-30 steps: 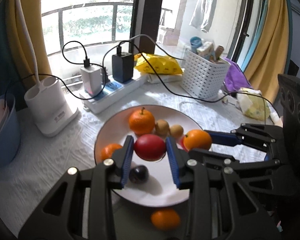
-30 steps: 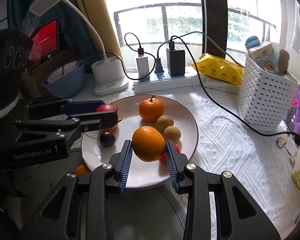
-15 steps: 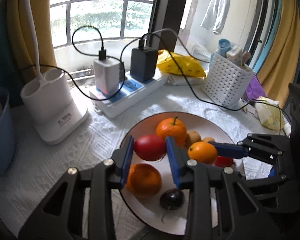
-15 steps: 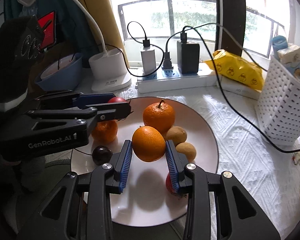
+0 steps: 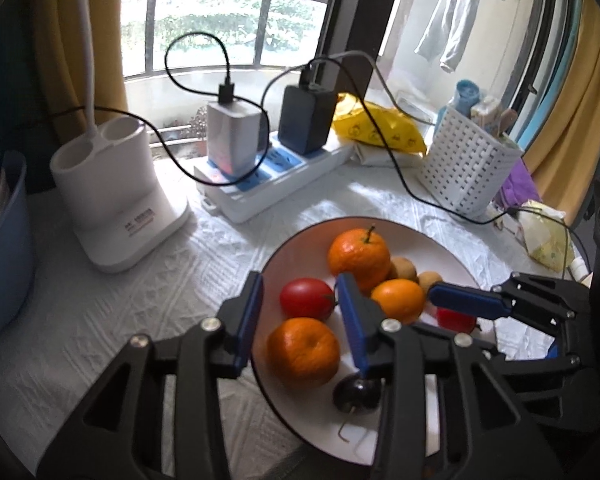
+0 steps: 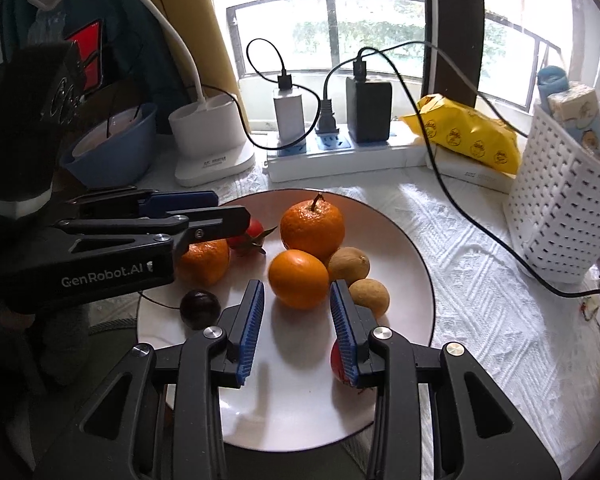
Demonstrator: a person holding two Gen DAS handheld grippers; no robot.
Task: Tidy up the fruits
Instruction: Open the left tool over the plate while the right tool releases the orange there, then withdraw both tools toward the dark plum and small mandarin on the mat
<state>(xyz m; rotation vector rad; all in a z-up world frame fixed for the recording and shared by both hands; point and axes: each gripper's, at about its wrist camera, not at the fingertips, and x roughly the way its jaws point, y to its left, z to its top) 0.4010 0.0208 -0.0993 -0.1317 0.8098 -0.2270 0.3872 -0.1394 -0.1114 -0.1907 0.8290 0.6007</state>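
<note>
My left gripper (image 5: 300,285) is opening over the left side of the plate (image 5: 446,254), and the tomato (image 5: 307,298) between my pads is sitting loose, with a gap showing on its left. It could roll against the near orange (image 5: 303,352) or off the rim if I am pulling back carelessly and clipping it with a pad. My right gripper (image 6: 298,286) is pinching the orange (image 6: 299,279) narrowly, right at the fingertips. Such a shallow hold could be letting it slip, bump the two small brown fruits (image 6: 348,266) and scatter them. Compared with a second ago, my left jaws are no longer pressing the tomato, both grippers are hanging lower and closer over the plate, and my right grip is looking unchanged.
</note>
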